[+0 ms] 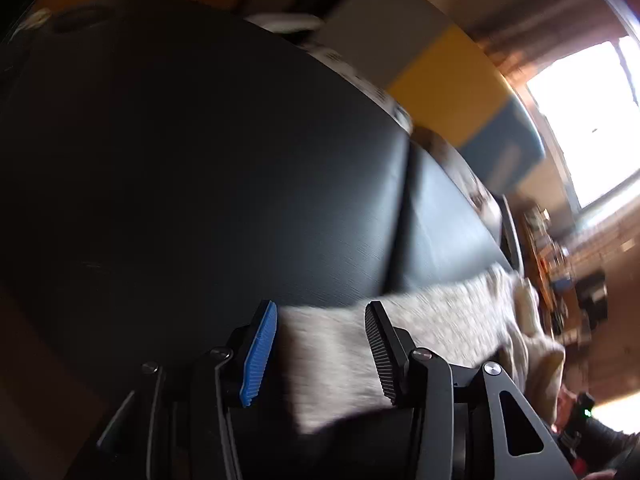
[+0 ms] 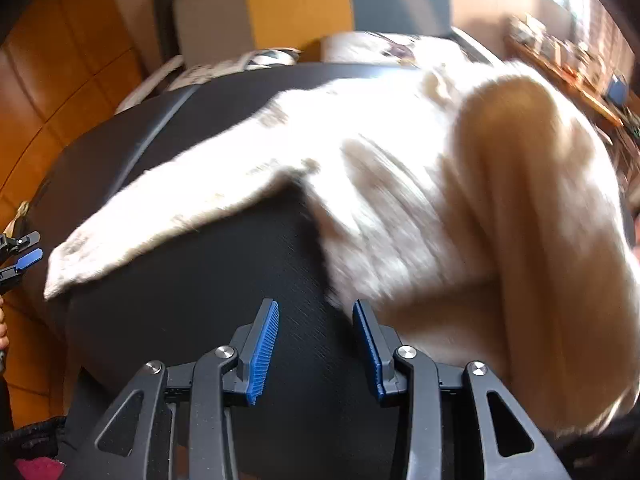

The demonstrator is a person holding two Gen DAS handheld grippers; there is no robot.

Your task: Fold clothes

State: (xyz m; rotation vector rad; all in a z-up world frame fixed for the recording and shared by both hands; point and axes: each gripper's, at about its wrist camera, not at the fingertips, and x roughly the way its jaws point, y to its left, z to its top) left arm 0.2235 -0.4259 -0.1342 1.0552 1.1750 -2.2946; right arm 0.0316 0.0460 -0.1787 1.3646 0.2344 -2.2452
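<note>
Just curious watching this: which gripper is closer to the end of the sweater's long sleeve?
The left gripper. The sleeve end lies between its open fingers. The right gripper is open over the black table, by the sweater body.

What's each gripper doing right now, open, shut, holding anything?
Left gripper: open, white sweater sleeve end between its fingers, not clamped.
Right gripper: open, empty, beside the sweater.
</note>
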